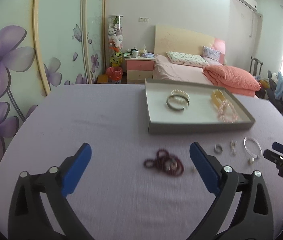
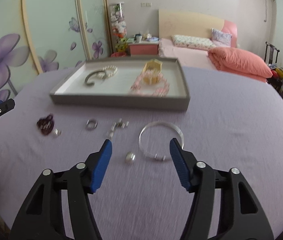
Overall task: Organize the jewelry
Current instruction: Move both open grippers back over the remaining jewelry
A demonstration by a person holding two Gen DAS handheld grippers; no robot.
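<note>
A grey tray [image 1: 199, 129] [image 2: 119, 100] at the table's far side holds a pearl and metal bangle pair [image 1: 178, 100] [image 2: 101, 74], a yellow bracelet [image 1: 217, 97] [image 2: 153, 66] and pink bead bracelets [image 1: 227, 112] [image 2: 151, 86]. On the purple cloth lie a dark red bead bracelet [image 1: 164, 163] [image 2: 45, 125], a silver ring [image 1: 218, 149] [image 2: 91, 124], small earrings [image 1: 233, 148] [image 2: 118, 127], a clear bangle [image 1: 252, 147] [image 2: 160, 141] and a small silver piece [image 2: 130, 157]. My left gripper [image 1: 140, 160] is open around the red beads. My right gripper [image 2: 140, 152] is open, its fingers on either side of the clear bangle's near edge and the silver piece.
A small pale bead [image 1: 192, 170] [image 2: 56, 133] lies beside the red beads. The right gripper also shows at the right edge of the left wrist view [image 1: 275, 152]. Behind the table are a pink bed [image 1: 201, 68], a nightstand [image 1: 139, 68] and a flowered wardrobe [image 1: 11, 60].
</note>
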